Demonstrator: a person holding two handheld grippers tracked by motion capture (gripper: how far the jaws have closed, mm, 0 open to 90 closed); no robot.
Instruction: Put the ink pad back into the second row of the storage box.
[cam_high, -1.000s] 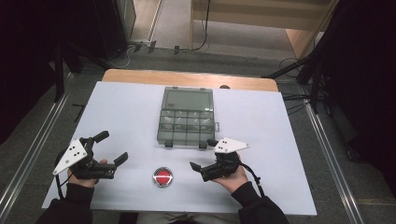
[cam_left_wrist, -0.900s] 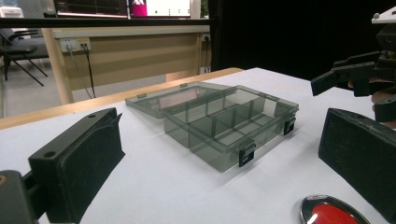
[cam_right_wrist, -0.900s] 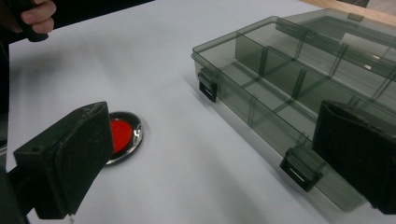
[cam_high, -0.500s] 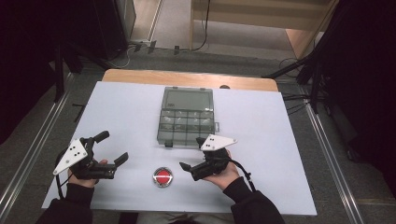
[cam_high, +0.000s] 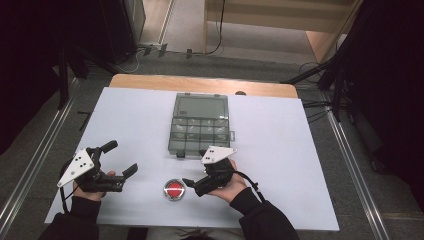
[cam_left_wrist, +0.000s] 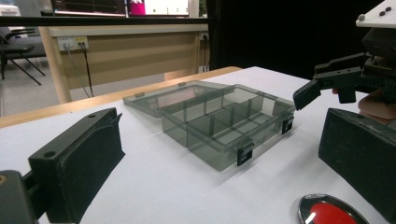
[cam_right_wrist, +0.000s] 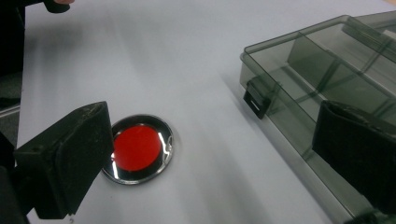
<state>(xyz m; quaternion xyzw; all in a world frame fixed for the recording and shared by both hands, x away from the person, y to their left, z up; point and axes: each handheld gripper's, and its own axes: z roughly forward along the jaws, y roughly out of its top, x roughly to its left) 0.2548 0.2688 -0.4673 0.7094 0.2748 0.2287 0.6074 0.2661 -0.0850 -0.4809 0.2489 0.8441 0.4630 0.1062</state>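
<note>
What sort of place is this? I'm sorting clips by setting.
Probably a lab or recording workspace: a table under a white sheet, dark curtains at the sides, floor cables, and monitors on a far desk.

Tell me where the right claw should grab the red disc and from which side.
Grip the red disc by its chrome rim, straddling it from straight above. It lies flat on the table, so only opposite edges offer purchase, probably thin. The right claw sits open right beside it; the open box is well clear.
</note>
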